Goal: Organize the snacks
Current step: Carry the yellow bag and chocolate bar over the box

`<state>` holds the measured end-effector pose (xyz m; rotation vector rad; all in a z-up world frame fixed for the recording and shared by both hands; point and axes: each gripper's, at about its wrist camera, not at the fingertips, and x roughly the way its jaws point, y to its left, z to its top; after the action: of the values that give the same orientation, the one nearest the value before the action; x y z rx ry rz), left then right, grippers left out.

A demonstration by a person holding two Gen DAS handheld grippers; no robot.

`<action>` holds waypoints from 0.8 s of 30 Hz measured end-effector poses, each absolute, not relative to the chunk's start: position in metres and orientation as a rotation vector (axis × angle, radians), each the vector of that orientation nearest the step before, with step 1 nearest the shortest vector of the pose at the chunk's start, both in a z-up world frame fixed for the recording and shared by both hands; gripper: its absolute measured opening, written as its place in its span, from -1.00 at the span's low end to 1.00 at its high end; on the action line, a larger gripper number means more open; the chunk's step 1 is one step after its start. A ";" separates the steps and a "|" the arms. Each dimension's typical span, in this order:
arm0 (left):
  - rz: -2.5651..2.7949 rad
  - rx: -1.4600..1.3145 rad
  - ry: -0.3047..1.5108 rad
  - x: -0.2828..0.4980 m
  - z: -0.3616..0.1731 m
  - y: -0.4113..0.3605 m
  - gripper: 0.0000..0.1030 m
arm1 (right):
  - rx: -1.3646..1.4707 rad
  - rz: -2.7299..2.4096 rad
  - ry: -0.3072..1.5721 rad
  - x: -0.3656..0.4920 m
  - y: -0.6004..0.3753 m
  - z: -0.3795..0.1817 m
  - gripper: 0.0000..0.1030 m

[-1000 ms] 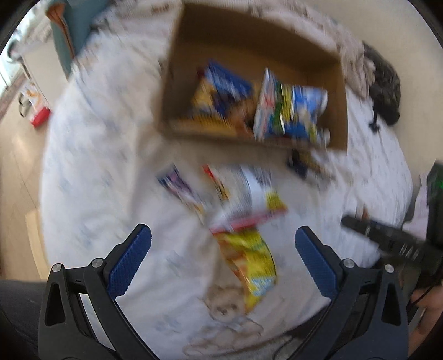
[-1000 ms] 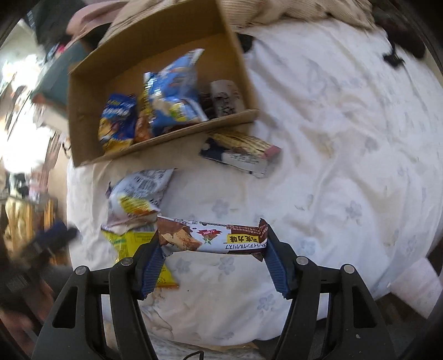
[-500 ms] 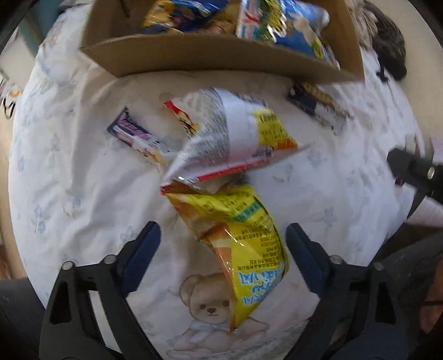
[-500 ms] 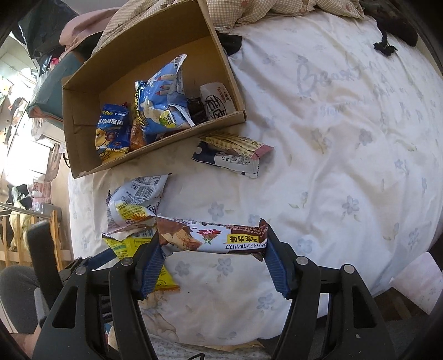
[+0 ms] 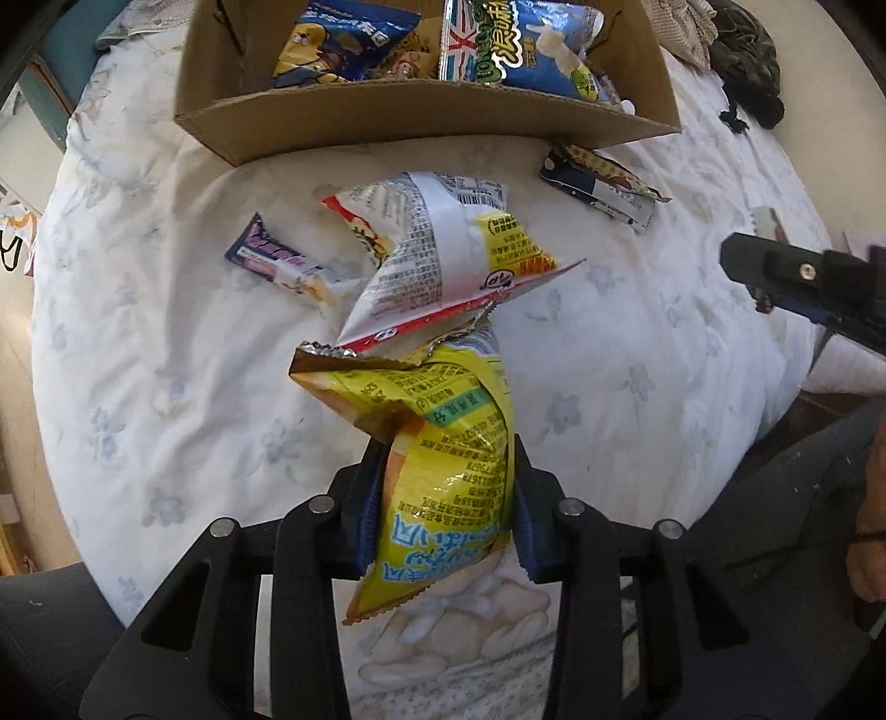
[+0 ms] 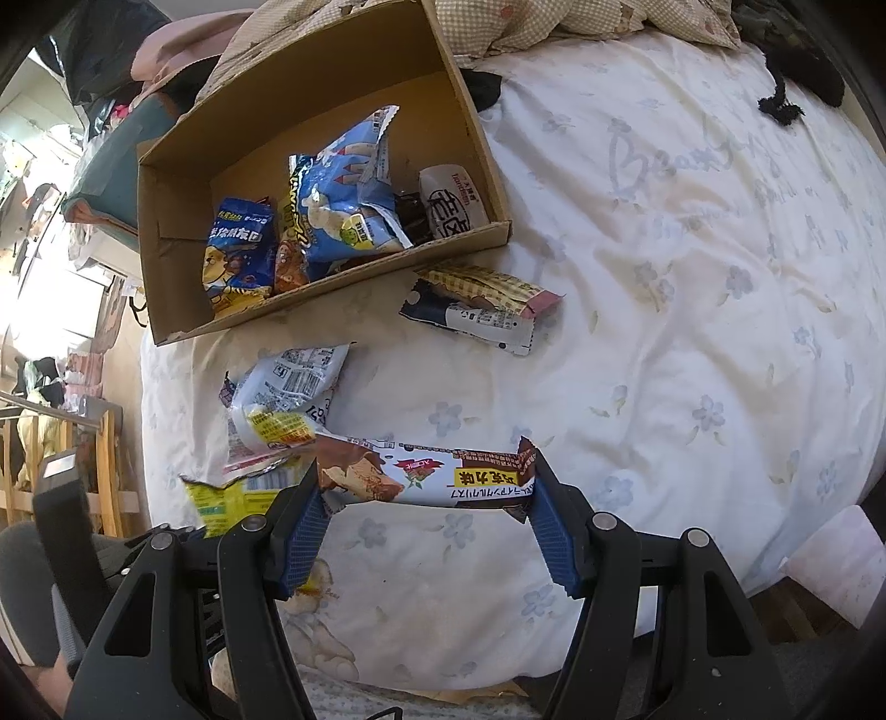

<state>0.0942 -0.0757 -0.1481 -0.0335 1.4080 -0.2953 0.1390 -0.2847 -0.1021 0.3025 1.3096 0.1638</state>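
My left gripper points down at the bed, its jaws closing on the lower half of a yellow snack bag, with the blue pads against both sides. A white snack bag lies just beyond it, overlapping its top. My right gripper is shut on a long chocolate bar, held end to end above the sheet. The cardboard box stands farther back with blue bags and a white packet inside. A purple bar lies left of the white bag.
Two flat packets lie overlapping in front of the box's right corner. A black item and a checked blanket sit at the far side of the bed. Wooden furniture stands past the bed's left edge. A person's hand shows at right.
My left gripper came down over the yellow bag and its jaws went from wide open to pressing on the bag. The right gripper kept still with the chocolate bar.
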 end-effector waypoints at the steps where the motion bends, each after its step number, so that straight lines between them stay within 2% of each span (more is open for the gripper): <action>1: -0.292 -0.030 1.401 0.092 -0.143 -0.072 -0.34 | 0.301 0.166 1.310 0.139 -0.284 -0.102 0.32; 10: -0.184 -0.003 1.274 0.085 -0.098 -0.042 -0.34 | 0.319 0.210 1.263 0.137 -0.277 -0.090 0.32; 24: -0.086 -0.034 1.088 0.118 -0.036 -0.009 -0.34 | 0.389 0.299 1.085 0.138 -0.274 -0.053 0.32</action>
<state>0.1181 -0.0093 -0.0361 -0.0337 1.0877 -0.0858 0.1381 -0.2736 -0.0528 0.3888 1.0851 0.2991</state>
